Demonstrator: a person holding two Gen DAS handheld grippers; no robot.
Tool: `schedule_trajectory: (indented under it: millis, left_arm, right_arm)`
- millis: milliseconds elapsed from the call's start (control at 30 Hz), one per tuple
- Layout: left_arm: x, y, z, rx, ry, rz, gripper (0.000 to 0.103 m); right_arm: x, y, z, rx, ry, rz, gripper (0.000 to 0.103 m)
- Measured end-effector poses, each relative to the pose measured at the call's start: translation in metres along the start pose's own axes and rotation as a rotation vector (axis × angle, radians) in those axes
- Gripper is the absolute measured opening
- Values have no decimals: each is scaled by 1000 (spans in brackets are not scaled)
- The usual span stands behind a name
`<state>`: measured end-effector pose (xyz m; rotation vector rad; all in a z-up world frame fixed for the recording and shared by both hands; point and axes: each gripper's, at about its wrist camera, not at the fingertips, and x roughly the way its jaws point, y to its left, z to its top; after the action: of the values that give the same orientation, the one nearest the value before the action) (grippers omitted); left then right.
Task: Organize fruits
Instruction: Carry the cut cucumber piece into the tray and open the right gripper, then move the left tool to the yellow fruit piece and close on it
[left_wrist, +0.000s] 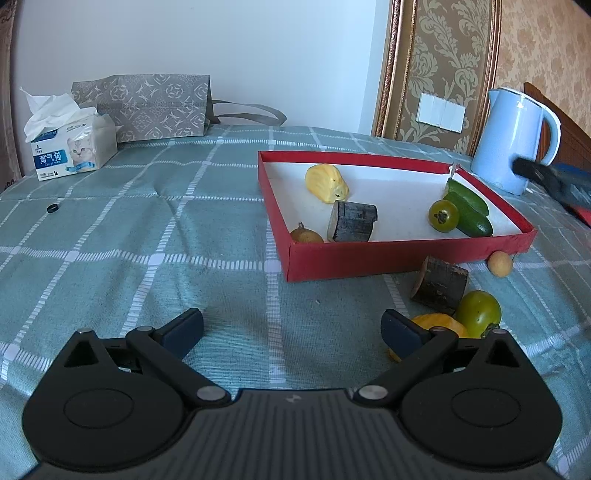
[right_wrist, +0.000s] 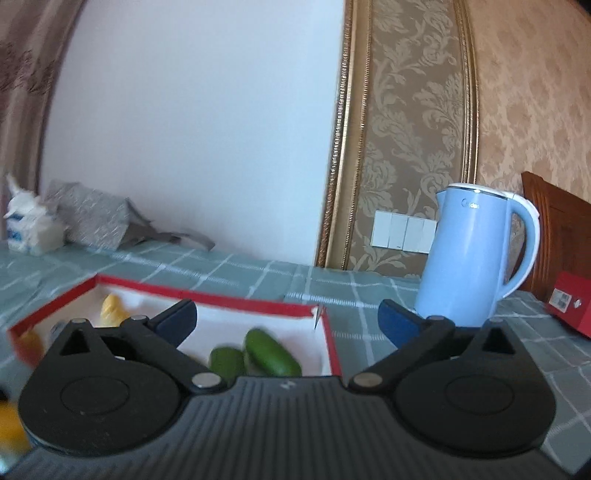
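Note:
A red box (left_wrist: 369, 258) with a white floor holds a yellow fruit (left_wrist: 327, 183), a dark wooden block (left_wrist: 352, 221), a brown fruit (left_wrist: 306, 234), a round green fruit (left_wrist: 443, 216) and green cucumbers (left_wrist: 468, 206). In front of the box lie a second wooden block (left_wrist: 439, 285), a green persimmon (left_wrist: 478, 313), an orange fruit (left_wrist: 441, 323) and a small tan fruit (left_wrist: 500, 263). My left gripper (left_wrist: 291, 332) is open and empty, low over the cloth left of these. My right gripper (right_wrist: 287, 319) is open and empty above the box's right end (right_wrist: 330, 347), over the cucumbers (right_wrist: 271, 352).
A blue kettle (left_wrist: 513, 140) stands right of the box, also seen in the right wrist view (right_wrist: 469, 254). A tissue pack (left_wrist: 70, 144) and a patterned bag (left_wrist: 144, 107) sit at the back left. A small black ring (left_wrist: 53, 208) lies on the checked cloth. A red carton (right_wrist: 570, 306) is at far right.

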<state>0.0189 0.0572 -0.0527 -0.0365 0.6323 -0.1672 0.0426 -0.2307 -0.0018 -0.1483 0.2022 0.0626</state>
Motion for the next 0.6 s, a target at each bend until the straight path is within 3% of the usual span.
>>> schedule_trajectory:
  millis: [267, 600]
  left_arm:
    - [1, -1, 0, 7, 3, 5, 103]
    - [1, -2, 0, 14, 6, 11, 103]
  right_arm:
    - [-62, 4, -27, -3, -5, 57, 103]
    - [-38, 0, -41, 73, 211, 123, 103]
